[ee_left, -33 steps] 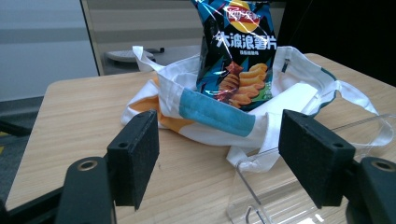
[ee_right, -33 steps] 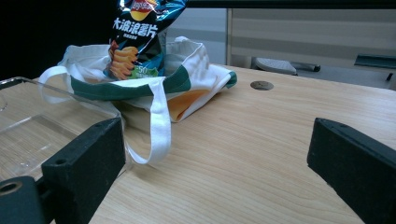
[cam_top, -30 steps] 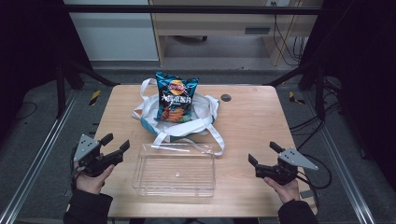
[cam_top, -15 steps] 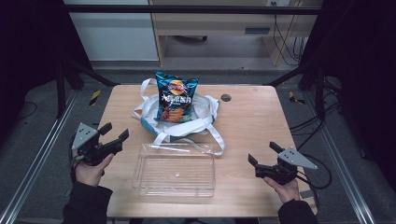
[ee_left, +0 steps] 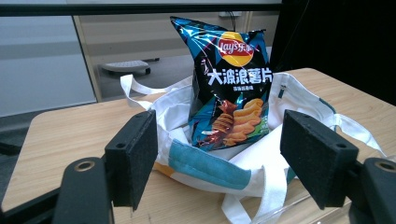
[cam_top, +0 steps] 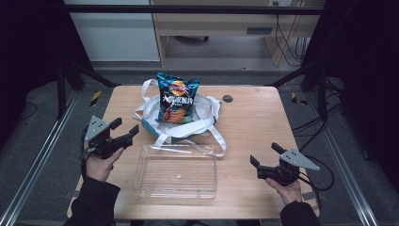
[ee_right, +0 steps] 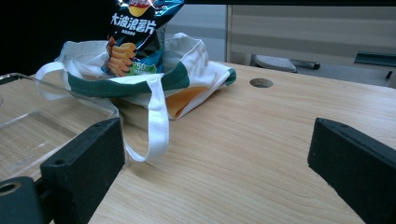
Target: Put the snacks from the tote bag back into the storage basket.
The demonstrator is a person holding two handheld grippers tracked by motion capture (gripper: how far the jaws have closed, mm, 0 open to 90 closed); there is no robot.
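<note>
Aiming toward the crisp bag [ee_left: 229, 84], the left gripper [cam_top: 123, 130] is held with its jaws spread wide and nothing between them, raised at the table's left edge; the bag is framed between the two pads in the left gripper view. The right gripper [cam_top: 266, 157] is likewise released and empty, held low over the table [cam_top: 263, 113] near the right front, well apart from the bag. The crisp bag is seen standing upright in the mouth of the white tote bag [cam_top: 207, 113] at the middle rear of the table, with the clear plastic tray [cam_top: 176, 172] lying just in front of the tote. An approach to the bag appears to be the step in hand. It is judged best done by closing the pads on the upper sealed edge, so that the crisps are not crushed, and by lifting straight up so that the tote's straps [cam_top: 214, 139] are not dragged along
</note>
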